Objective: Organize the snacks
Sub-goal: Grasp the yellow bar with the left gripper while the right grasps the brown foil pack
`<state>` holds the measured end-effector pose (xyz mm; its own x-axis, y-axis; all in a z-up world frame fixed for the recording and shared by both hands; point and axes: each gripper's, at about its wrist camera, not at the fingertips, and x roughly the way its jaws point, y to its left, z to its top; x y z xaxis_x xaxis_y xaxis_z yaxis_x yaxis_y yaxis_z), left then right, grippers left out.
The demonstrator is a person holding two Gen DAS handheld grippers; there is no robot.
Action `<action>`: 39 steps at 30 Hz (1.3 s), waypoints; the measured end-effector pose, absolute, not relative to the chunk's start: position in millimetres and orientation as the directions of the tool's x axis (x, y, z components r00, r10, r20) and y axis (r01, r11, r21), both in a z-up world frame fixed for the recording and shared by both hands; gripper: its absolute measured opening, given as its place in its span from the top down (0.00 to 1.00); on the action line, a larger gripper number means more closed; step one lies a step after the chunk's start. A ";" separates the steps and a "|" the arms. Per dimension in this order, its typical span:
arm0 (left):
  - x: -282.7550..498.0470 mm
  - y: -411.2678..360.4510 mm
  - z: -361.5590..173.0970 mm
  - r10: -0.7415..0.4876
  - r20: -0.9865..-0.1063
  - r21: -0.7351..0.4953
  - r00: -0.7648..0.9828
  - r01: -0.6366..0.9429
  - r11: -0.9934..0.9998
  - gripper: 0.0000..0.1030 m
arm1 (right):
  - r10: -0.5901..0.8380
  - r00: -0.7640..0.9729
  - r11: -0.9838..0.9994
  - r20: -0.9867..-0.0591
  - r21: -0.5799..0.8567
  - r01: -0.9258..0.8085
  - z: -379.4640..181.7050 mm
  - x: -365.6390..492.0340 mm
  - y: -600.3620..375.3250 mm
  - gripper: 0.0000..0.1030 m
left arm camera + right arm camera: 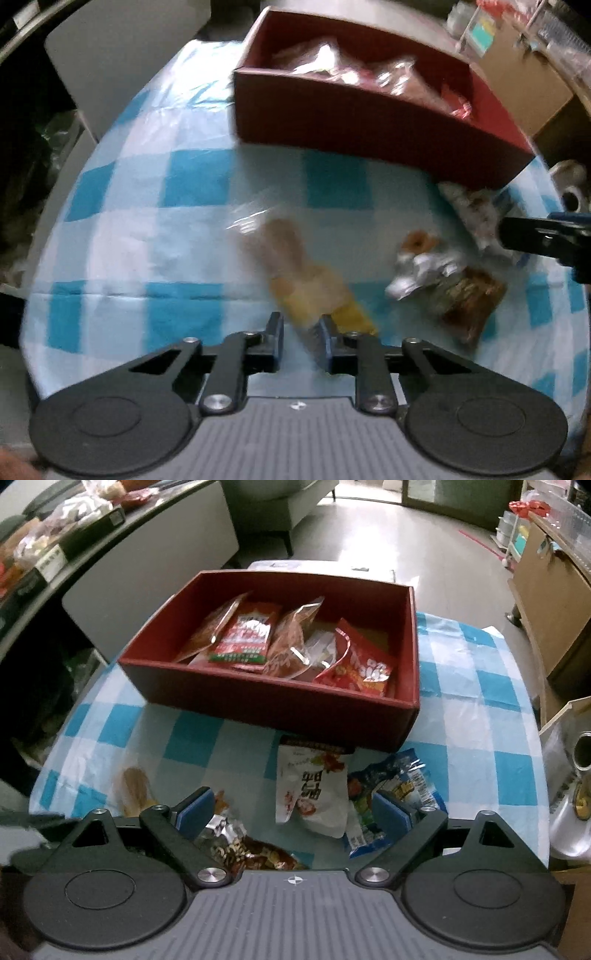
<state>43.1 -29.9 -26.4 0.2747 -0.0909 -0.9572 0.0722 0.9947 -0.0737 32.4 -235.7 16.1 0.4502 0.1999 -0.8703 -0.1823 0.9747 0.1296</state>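
My left claw [301, 330] points down at a blue-and-white checked tablecloth [122, 229]; its jaws are nearly closed on the tail end of a clear-wrapped yellow snack packet [295, 273], which stretches away towards twelve o'clock, blurred. At one o'clock stands a dark red box [369, 122] already holding several packets; at three o'clock lie a silver-and-brown snack bag [447, 284] and the tip of my right claw [546, 240]. From my right wrist, that claw [295, 812] stands wide open, gripping nothing, above a white snack bag [314, 786]; a blue packet [391, 794] lies just beside it at three o'clock; the box sits at twelve o'clock.
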 end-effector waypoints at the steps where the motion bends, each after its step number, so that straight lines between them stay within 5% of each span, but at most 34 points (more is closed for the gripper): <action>1: 43.5 -20.1 -25.5 -0.057 -0.963 -0.037 0.263 0.079 0.996 0.91 | 0.207 0.442 0.972 -0.873 0.134 -0.191 14.4 31.6 -234.1 0.08; 4: 41.3 2.5 -22.4 0.000 -0.971 0.013 0.239 0.053 0.999 0.89 | 0.235 0.413 0.963 -0.880 0.155 -0.220 9.5 29.3 -228.5 0.08; 10: 42.0 12.2 -23.8 -0.274 -0.913 -0.340 0.303 -0.190 0.921 0.85 | 0.239 0.365 0.946 -0.900 0.131 -0.296 -6.3 31.9 -201.7 0.07; 15: 44.8 -8.4 -35.2 -0.287 -0.894 -0.391 0.343 -0.288 0.874 0.65 | 0.188 0.302 0.929 -0.935 0.069 -0.364 -35.6 37.0 -177.9 0.07; 21: 51.3 0.4 -35.6 -0.326 -0.887 -0.430 0.327 -0.330 0.841 0.62 | 0.164 0.325 0.905 -0.931 0.011 -0.426 -51.0 19.8 -163.8 0.01; 25: 51.3 -5.6 -30.1 -0.289 -0.888 -0.401 0.359 -0.294 0.868 0.56 | 0.173 0.317 0.887 -0.933 0.008 -0.461 -42.2 -5.1 -154.8 0.19; 28: 59.4 -23.4 -30.0 -0.266 -0.889 -0.365 0.373 -0.224 0.904 0.33 | 0.217 0.293 0.888 -0.931 0.064 -0.455 -36.9 -28.7 -156.4 0.29; 29: 60.5 -34.6 -29.5 -0.233 -0.895 -0.313 0.380 -0.163 0.936 0.33 | 0.230 0.287 0.891 -0.930 0.082 -0.447 -35.3 -34.7 -158.9 0.30; 33: 52.0 -57.2 -28.9 -0.094 -0.909 -0.131 0.406 -0.064 0.989 0.50 | 0.250 0.305 0.929 -0.919 0.139 -0.344 -22.4 -46.8 -180.8 0.25; 35: 51.0 -50.9 -27.7 -0.083 -0.908 -0.118 0.410 -0.059 0.991 0.70 | 0.250 0.340 0.948 -0.907 0.157 -0.278 -12.6 -44.2 -195.3 0.14; 37: 50.6 -39.3 -26.3 -0.095 -0.908 -0.124 0.407 -0.045 0.991 0.81 | 0.231 0.382 0.967 -0.895 0.167 -0.192 -5.5 -36.9 -209.3 0.13; 39: 48.0 -32.5 -26.4 -0.105 -0.909 -0.116 0.403 -0.004 0.993 0.84 | 0.217 0.390 0.976 -0.895 0.191 -0.104 -8.6 -25.4 -221.2 0.08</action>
